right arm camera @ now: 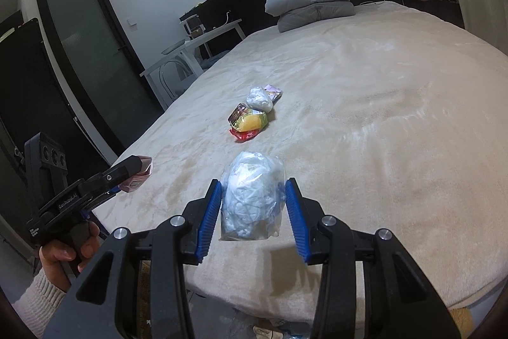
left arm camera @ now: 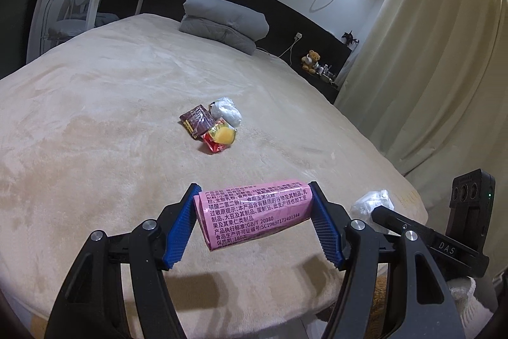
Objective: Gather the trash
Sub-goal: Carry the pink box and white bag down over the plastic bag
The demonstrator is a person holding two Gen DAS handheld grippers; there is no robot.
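A pink plastic snack wrapper printed with black text [left arm camera: 255, 213] is held between the blue ribbed pads of the left gripper [left arm camera: 254, 224], whose jaws are clamped on its two ends; the wrapper is carried just above the near edge of the beige plush-covered bed [left arm camera: 95, 123]. In the right wrist view, a clear plastic bag stuffed with crumpled white tissue [right arm camera: 252, 199] is seen between the blue pads of the right gripper [right arm camera: 253, 216]. The left pad is touching the bag, while a narrow gap seems to be left at the right pad, so a firm clamp cannot be confirmed. The left gripper is also seen from the side there, with the pink wrapper at its tip and the person's left hand [right arm camera: 68, 250] wrapped around the handle.

Further up the bed, a small heap of trash [left arm camera: 211, 124] is gathered: a brown wrapper, a red and yellow packet, and a white crumpled ball, all touching. A folded grey quilt [left arm camera: 223, 23] is lying near the black headboard.
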